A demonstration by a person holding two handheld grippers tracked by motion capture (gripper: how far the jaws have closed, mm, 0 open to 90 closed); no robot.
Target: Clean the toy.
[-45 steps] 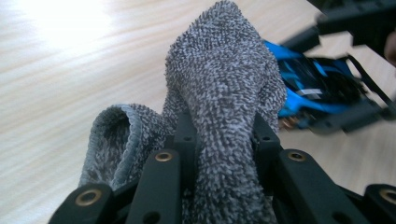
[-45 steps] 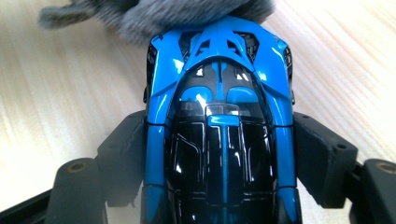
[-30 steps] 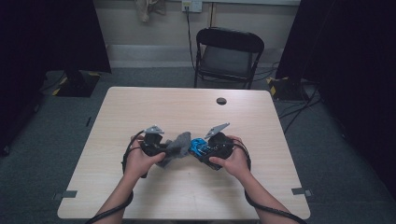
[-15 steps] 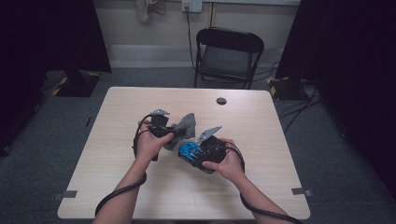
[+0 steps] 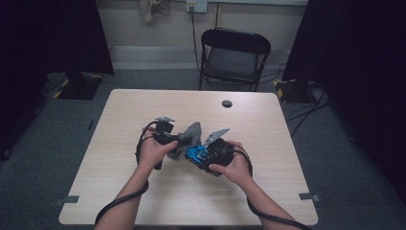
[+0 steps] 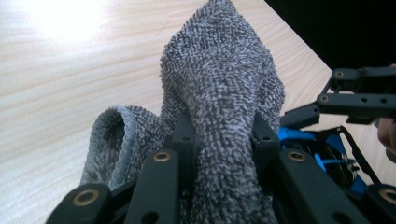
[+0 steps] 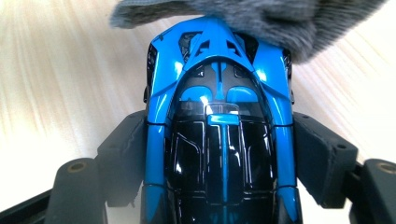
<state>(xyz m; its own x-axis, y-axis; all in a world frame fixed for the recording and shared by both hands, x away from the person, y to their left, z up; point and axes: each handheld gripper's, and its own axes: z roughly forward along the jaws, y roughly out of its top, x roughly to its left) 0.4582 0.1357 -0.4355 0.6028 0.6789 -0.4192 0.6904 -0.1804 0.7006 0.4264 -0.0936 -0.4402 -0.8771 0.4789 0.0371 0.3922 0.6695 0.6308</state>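
A grey terry cloth [image 5: 190, 137] is pinched in my left gripper [image 5: 176, 142] above the middle of the table; in the left gripper view the cloth [image 6: 223, 93] bulges up between the two black jaws, which are shut on it. My right gripper [image 5: 197, 154] is shut on a blue and black toy car [image 5: 195, 154], its pads pressing both sides of the toy car [image 7: 222, 140]. The cloth [image 7: 261, 16] lies over the car's far end in the right gripper view. The two grippers face each other, almost touching.
The light wooden table [image 5: 119, 158] has a small black round disc [image 5: 227, 103] near its far edge. A black folding chair [image 5: 233, 57] stands behind the table. Cables trail from both grippers toward the near edge.
The left hand has carried the cloth up and toward the far side, then settled it against the car's end. The right hand with the car has tilted slightly but stayed in place.
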